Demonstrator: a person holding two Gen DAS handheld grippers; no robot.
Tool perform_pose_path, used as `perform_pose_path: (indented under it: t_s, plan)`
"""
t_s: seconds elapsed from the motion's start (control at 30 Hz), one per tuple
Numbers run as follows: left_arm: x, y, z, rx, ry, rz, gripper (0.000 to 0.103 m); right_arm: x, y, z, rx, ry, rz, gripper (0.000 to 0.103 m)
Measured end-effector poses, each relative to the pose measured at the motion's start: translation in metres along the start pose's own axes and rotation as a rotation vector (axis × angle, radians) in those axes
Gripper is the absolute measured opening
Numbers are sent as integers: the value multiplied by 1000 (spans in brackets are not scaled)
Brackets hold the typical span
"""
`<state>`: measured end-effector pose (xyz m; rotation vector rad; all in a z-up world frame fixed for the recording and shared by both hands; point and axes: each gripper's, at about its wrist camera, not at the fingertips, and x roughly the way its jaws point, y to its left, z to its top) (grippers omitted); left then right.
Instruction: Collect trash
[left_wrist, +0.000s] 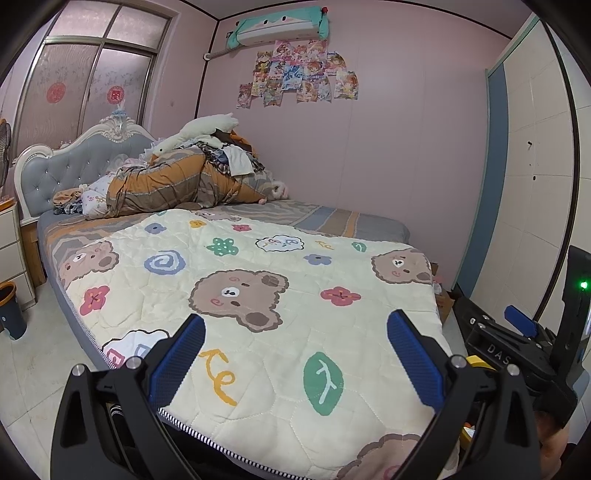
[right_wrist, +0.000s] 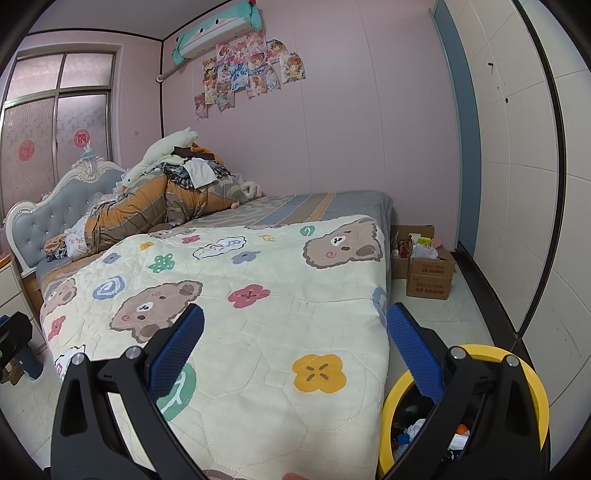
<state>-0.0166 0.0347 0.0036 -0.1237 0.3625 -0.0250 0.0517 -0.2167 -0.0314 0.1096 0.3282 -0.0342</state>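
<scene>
Trash (right_wrist: 417, 428) lies inside the yellow-rimmed bin (right_wrist: 535, 391) on the floor beside the bed (right_wrist: 258, 332), while the left gripper (left_wrist: 295, 354) and right gripper (right_wrist: 295, 350) hover spread apart, empty.

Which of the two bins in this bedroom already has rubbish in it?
The yellow-rimmed bin beside the bed's foot, under the right tool, holds scraps. The dark orange-rimmed bin by the nightstand shows no contents from here.
</scene>
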Motion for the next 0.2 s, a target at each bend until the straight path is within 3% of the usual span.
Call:
perform_pose_path:
  t_s: [0.2]
  plan:
    - [1,-1,1,2,4,-1,95,0,0,0,1,2,0,95]
